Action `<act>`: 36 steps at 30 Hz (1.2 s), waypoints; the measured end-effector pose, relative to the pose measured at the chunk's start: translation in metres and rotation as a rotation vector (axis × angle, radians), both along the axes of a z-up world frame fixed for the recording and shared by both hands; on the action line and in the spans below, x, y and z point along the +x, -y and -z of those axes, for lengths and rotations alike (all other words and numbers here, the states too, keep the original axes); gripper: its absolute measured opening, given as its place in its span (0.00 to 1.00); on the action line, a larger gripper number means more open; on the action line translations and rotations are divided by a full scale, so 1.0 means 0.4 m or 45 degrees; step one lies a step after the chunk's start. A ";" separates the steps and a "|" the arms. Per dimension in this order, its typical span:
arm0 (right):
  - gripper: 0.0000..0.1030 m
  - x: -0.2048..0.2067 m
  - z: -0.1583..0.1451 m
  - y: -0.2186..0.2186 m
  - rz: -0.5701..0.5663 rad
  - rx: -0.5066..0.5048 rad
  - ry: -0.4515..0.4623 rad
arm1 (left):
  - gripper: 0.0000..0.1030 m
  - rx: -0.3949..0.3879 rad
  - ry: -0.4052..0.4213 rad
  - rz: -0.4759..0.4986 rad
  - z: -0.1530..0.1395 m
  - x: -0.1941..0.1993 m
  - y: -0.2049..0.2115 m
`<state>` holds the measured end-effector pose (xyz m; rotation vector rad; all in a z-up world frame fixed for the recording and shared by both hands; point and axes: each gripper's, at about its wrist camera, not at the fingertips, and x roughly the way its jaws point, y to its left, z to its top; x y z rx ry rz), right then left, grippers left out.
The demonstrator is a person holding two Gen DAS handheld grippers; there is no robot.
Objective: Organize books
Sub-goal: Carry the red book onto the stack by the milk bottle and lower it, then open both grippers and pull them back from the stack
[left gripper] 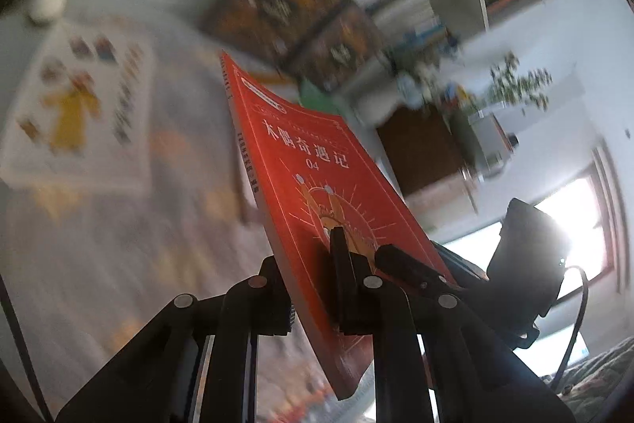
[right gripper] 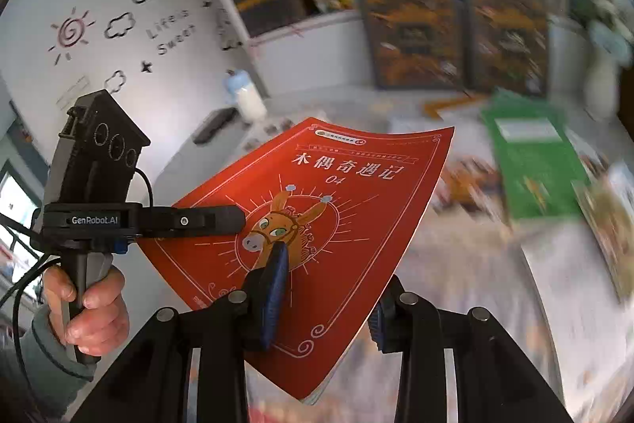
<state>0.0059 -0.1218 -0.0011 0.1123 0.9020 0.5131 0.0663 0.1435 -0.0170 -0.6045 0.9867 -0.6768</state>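
A red book [right gripper: 329, 185] with a donkey drawn on its cover hangs in the air above the cloth-covered surface [right gripper: 475, 264], held by both grippers. My right gripper [right gripper: 331, 280] is shut on its near edge, blue pad on the cover and the other finger underneath. My left gripper [right gripper: 226, 221], held by a hand [right gripper: 91, 304], pinches the book's left corner. In the left wrist view the red book [left gripper: 301, 161] stands edge-on between the shut fingers of my left gripper [left gripper: 307, 256], and the right gripper [left gripper: 400, 260] clamps it from the right.
Two dark brown books [right gripper: 412, 34] lean against a white shelf [right gripper: 253, 26] packed with upright books. On the surface lie a green book [right gripper: 535, 165], a white picture book [left gripper: 79, 106], a bottle [right gripper: 245, 98] and a black case [right gripper: 210, 129]. A white vase [right gripper: 602, 82] stands at the right.
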 end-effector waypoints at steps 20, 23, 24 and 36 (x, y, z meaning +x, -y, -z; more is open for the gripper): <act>0.33 0.462 0.229 -0.411 -0.255 -0.018 -0.141 | 0.12 0.124 -0.137 -0.350 0.227 0.281 -0.330; 0.34 0.481 0.264 -0.421 -0.253 -0.009 -0.192 | 0.14 0.127 -0.167 -0.352 0.252 0.282 -0.337; 0.34 0.484 0.270 -0.421 -0.252 0.001 -0.209 | 0.15 0.133 -0.173 -0.354 0.255 0.280 -0.337; 0.34 0.510 0.347 -0.443 -0.211 0.021 -0.330 | 0.17 0.152 -0.226 -0.497 0.290 0.254 -0.413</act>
